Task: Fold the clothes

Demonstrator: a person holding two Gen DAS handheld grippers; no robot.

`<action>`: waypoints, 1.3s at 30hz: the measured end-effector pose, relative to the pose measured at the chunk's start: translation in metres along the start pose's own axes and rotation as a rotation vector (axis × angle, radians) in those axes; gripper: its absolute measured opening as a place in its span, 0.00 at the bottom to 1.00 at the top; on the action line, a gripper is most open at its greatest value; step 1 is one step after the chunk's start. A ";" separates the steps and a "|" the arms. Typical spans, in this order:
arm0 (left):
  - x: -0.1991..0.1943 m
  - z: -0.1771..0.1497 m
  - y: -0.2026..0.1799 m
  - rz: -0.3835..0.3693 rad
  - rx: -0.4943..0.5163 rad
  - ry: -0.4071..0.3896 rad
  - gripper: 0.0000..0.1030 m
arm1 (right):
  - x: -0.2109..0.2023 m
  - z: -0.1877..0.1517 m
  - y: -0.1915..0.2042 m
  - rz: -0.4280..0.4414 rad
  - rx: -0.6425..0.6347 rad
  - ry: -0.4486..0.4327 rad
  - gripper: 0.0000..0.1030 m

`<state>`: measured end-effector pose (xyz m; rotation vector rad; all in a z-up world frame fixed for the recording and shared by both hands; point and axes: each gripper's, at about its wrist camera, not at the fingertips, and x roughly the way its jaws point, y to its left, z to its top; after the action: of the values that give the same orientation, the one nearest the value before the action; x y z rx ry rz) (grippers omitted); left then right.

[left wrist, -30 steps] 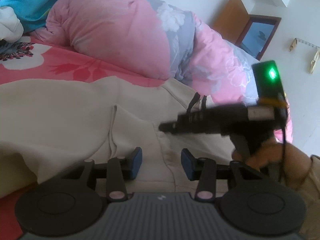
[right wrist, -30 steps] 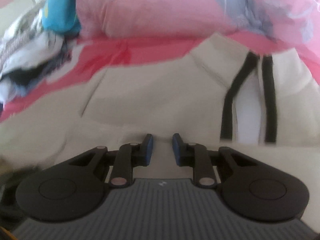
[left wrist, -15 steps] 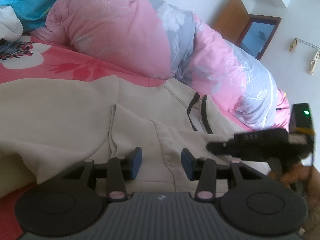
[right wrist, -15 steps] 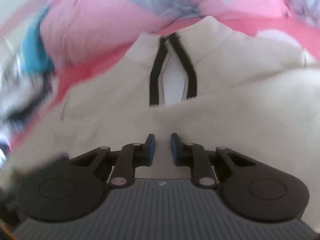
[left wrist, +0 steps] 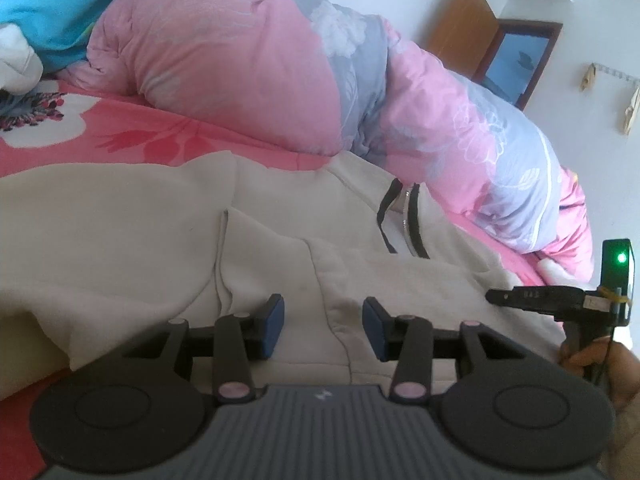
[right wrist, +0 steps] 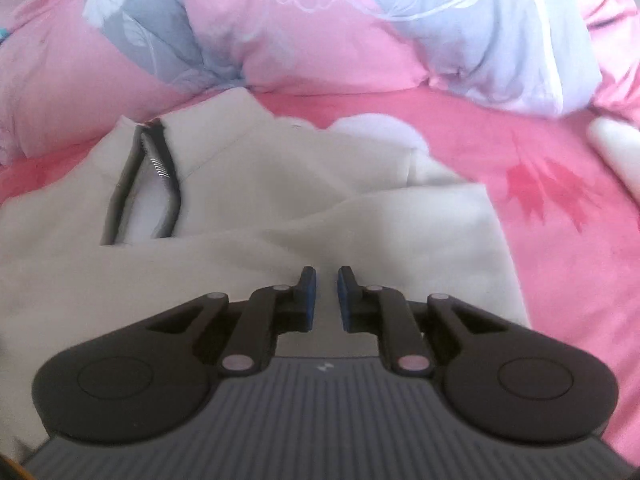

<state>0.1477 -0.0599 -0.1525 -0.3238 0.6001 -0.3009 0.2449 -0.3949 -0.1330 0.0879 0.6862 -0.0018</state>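
Here, going left to right, a blue cloth [left wrist: 44,8] and something white [left wrist: 16,64] lie at the far left on the pink floral bedsheet [left wrist: 120,136]. The cream sweatshirt [left wrist: 140,220] is spread flat across the sheet, its black-edged zip collar [left wrist: 400,220] pointing toward the bunched pink-and-grey quilt [left wrist: 280,72], which crowds the garment's far edge and touches the collar. The left gripper [left wrist: 323,328] hovers above the folded cloth, jaws apart with nothing clamped. To the right, the right gripper [right wrist: 325,294] hangs over the sweatshirt's right edge, its jaws narrow and parting, empty. A hand [left wrist: 592,364] grips its handle. Bare sheet lies open beyond that right edge [right wrist: 560,240]; a wooden door [left wrist: 464,20] stands behind.
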 end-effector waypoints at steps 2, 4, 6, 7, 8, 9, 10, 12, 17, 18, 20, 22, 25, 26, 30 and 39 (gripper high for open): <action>0.001 0.002 -0.005 0.020 0.022 0.010 0.44 | 0.003 0.000 -0.004 0.008 0.028 -0.021 0.10; -0.002 0.006 -0.012 0.043 0.047 0.016 0.47 | 0.004 -0.002 0.001 -0.001 0.008 -0.039 0.10; -0.008 0.011 -0.021 0.071 0.077 0.004 0.50 | 0.005 -0.003 -0.002 0.007 0.017 -0.049 0.11; -0.013 0.014 -0.028 0.080 0.102 -0.017 0.51 | 0.005 -0.003 -0.004 0.013 0.024 -0.054 0.11; -0.016 0.018 -0.035 0.081 0.129 -0.034 0.52 | 0.004 -0.003 -0.005 0.020 0.033 -0.058 0.11; -0.018 0.021 -0.045 0.078 0.166 -0.048 0.54 | 0.002 -0.005 -0.006 0.025 0.040 -0.062 0.11; -0.018 0.025 -0.057 0.073 0.211 -0.055 0.56 | 0.000 -0.006 -0.006 0.029 0.045 -0.065 0.11; -0.010 0.032 -0.077 0.064 0.288 -0.055 0.59 | -0.002 -0.007 -0.006 0.033 0.049 -0.067 0.11; 0.044 0.033 -0.102 0.095 0.364 0.054 0.61 | -0.004 -0.008 -0.006 0.036 0.051 -0.069 0.11; 0.055 0.030 -0.101 0.110 0.359 0.077 0.61 | -0.004 -0.009 -0.006 0.036 0.051 -0.070 0.11; 0.075 0.018 -0.089 0.154 0.310 0.138 0.59 | -0.003 -0.009 -0.006 0.037 0.052 -0.071 0.11; 0.079 0.007 -0.076 0.135 0.261 0.115 0.59 | -0.003 -0.009 -0.006 0.038 0.053 -0.071 0.11; 0.079 0.006 -0.077 0.137 0.265 0.106 0.60 | -0.003 -0.009 -0.006 0.036 0.051 -0.071 0.11; 0.080 0.005 -0.077 0.133 0.263 0.101 0.60 | -0.003 -0.009 -0.005 0.035 0.050 -0.071 0.11; 0.081 0.006 -0.076 0.121 0.250 0.092 0.60 | -0.009 -0.008 0.000 0.032 0.019 -0.073 0.14; 0.079 0.007 -0.074 0.115 0.247 0.090 0.61 | -0.022 0.005 -0.009 -0.123 -0.051 -0.134 0.21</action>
<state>0.2005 -0.1543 -0.1584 -0.0380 0.6599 -0.2762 0.2310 -0.4049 -0.1165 -0.0037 0.5569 -0.1071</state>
